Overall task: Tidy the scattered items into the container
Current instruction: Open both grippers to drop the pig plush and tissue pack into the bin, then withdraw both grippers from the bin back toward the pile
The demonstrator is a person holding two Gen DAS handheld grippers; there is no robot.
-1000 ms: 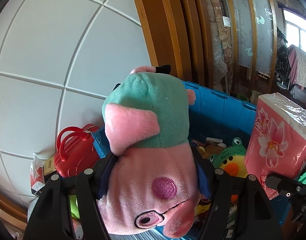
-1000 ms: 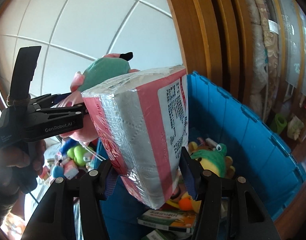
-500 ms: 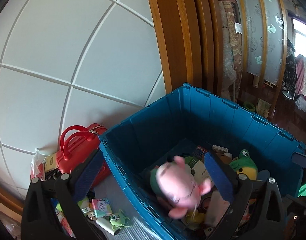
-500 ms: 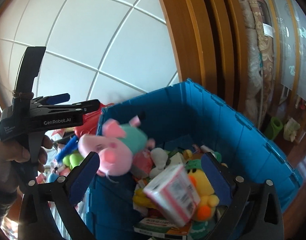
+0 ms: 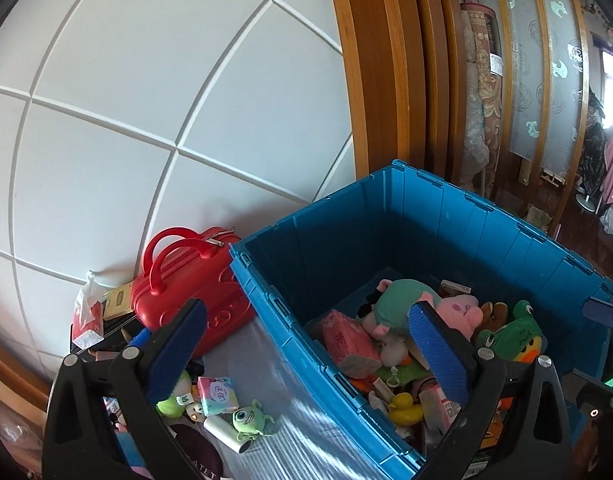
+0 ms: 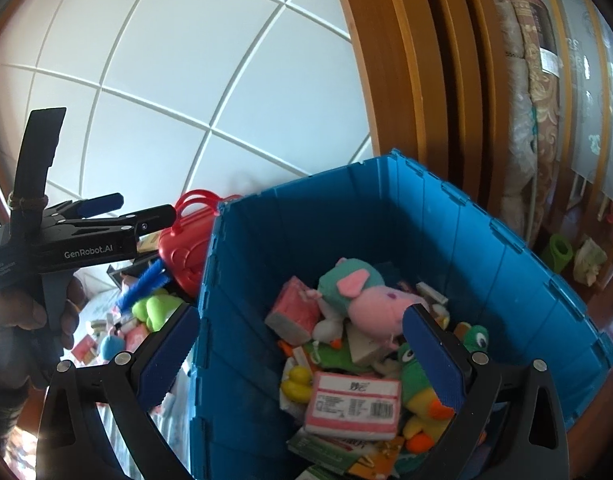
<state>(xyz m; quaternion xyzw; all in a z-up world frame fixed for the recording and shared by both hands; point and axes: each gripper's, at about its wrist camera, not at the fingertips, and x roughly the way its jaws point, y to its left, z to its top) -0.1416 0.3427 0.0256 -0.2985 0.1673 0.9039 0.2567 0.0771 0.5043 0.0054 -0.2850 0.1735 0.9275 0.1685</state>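
Observation:
The blue plastic bin (image 5: 426, 216) (image 6: 486, 248) holds several toys. The pink pig plush in a green top (image 5: 402, 304) (image 6: 366, 300) lies on the pile. The pink tissue pack (image 6: 354, 404) lies label up at the front of the pile; another pink pack (image 5: 350, 340) lies beside the pig. My left gripper (image 5: 306, 356) is open and empty over the bin's left wall. My right gripper (image 6: 302, 364) is open and empty above the bin. The left gripper also shows from the side in the right wrist view (image 6: 118, 216).
A red toy suitcase (image 5: 190, 280) (image 6: 186, 248) stands left of the bin against the white panelled wall. Scattered items lie on the surface left of the bin: a green one-eyed monster toy (image 5: 248, 422), a small pastel pack (image 5: 218, 394), a white tube (image 5: 226, 434), a green plush (image 6: 156, 308).
Both grippers opened. The pig plush dropped from the left gripper and the tissue pack from the right one; both now lie in the bin.

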